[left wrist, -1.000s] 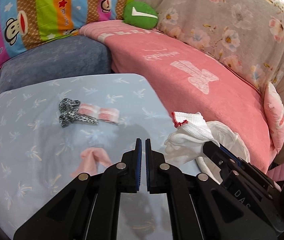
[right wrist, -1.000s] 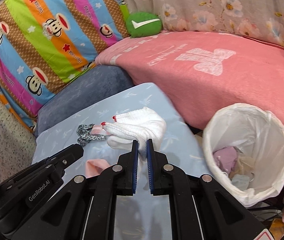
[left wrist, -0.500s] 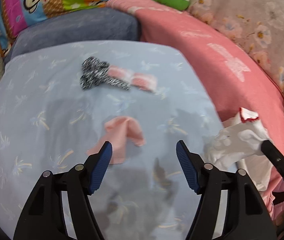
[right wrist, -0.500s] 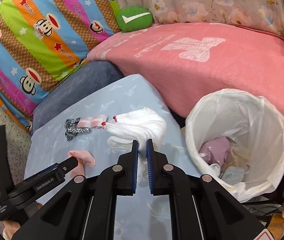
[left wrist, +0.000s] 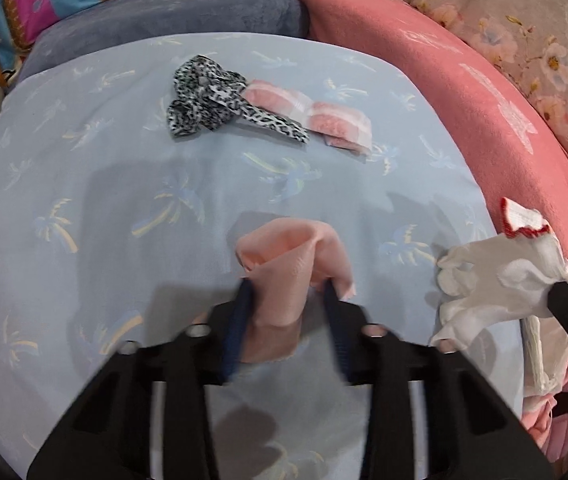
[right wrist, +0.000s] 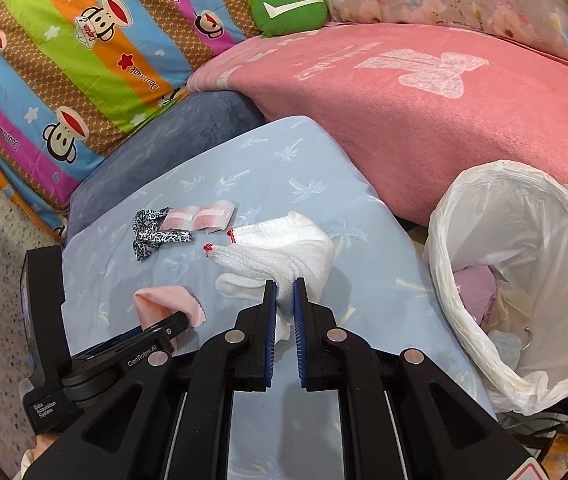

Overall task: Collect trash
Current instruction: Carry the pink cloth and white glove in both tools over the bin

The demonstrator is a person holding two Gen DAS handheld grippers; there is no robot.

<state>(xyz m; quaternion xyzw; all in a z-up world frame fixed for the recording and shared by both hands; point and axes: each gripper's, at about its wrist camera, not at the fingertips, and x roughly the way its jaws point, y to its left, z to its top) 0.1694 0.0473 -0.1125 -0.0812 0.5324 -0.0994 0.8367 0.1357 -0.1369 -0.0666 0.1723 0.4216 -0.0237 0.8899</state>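
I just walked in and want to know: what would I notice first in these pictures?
Probably the two black grippers, each with cloth between its fingers: the left gripper has just been closing around a pink cloth on the blue sheet, and the right gripper pinches white gloves. To the right stands a white-lined trash bin, beside a big pink blanket.

Light-blue palm-print sheet carries leopard-print strip, pink sachets, pink cloth.
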